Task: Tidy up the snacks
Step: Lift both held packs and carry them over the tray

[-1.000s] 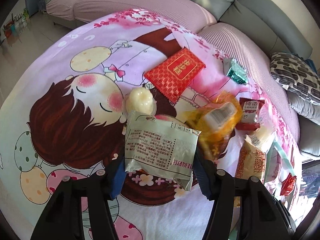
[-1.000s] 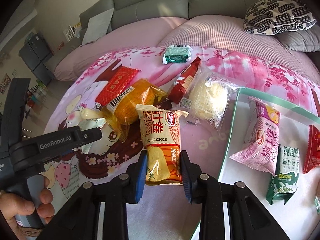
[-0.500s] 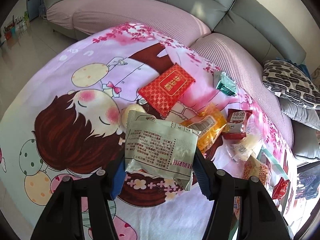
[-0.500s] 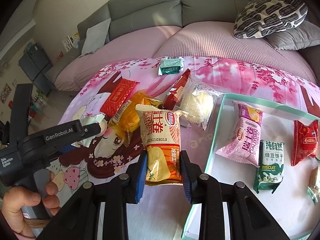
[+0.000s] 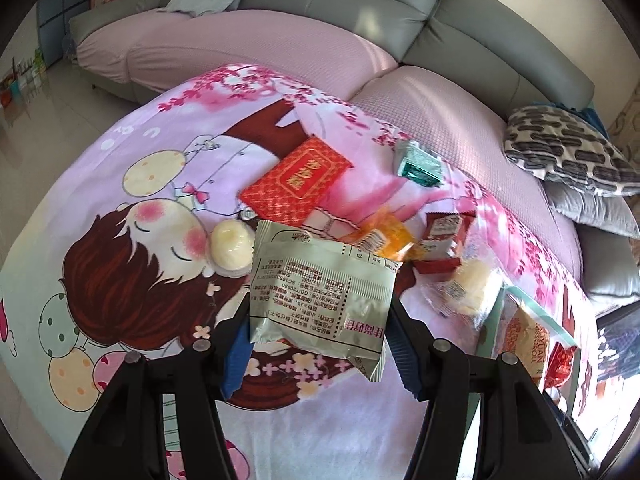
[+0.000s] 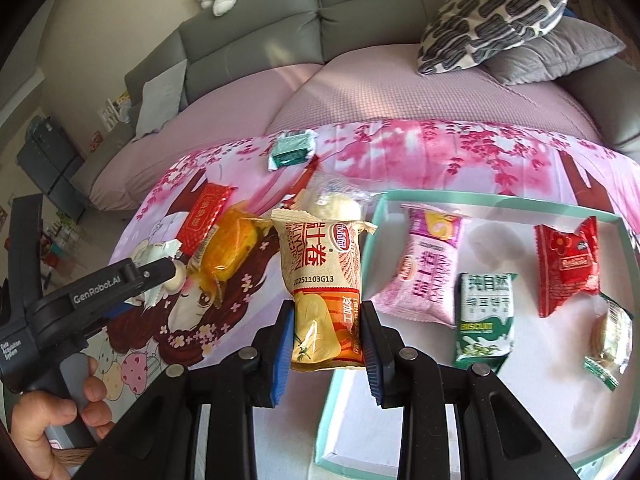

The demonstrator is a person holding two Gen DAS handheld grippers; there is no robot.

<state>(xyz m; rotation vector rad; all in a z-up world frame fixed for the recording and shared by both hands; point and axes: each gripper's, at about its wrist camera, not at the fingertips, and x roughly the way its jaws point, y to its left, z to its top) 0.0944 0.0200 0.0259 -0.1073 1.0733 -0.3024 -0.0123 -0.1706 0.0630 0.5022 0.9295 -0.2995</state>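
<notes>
The left tool (image 5: 316, 340) was pinching a pale green printed snack packet (image 5: 322, 294) by its sides, holding it clear above the cartoon-printed cloth (image 5: 120, 208) covering the counter. The right tool (image 6: 326, 344) was clamped on the lower part of a cream-and-orange roll packet (image 6: 322, 284), held upright beside the near-left corner of the teal-rimmed tray (image 6: 504, 195).

In the tray lay a pink roll packet (image 6: 428, 276), a green-and-white biscuit packet (image 6: 484, 320), a red packet (image 6: 568, 266) and, at the right edge, a clear-wrapped item (image 6: 610, 336), too blurred to identify.

On the cloth remained a flat red patterned packet (image 5: 298, 182), a small teal packet (image 5: 418, 164), an orange packet (image 5: 380, 236), a clear-wrapped pale bun (image 5: 468, 288) and a round pale sweet (image 5: 230, 246). A person's hand (image 6: 52, 412) gripped the left tool's handle.
</notes>
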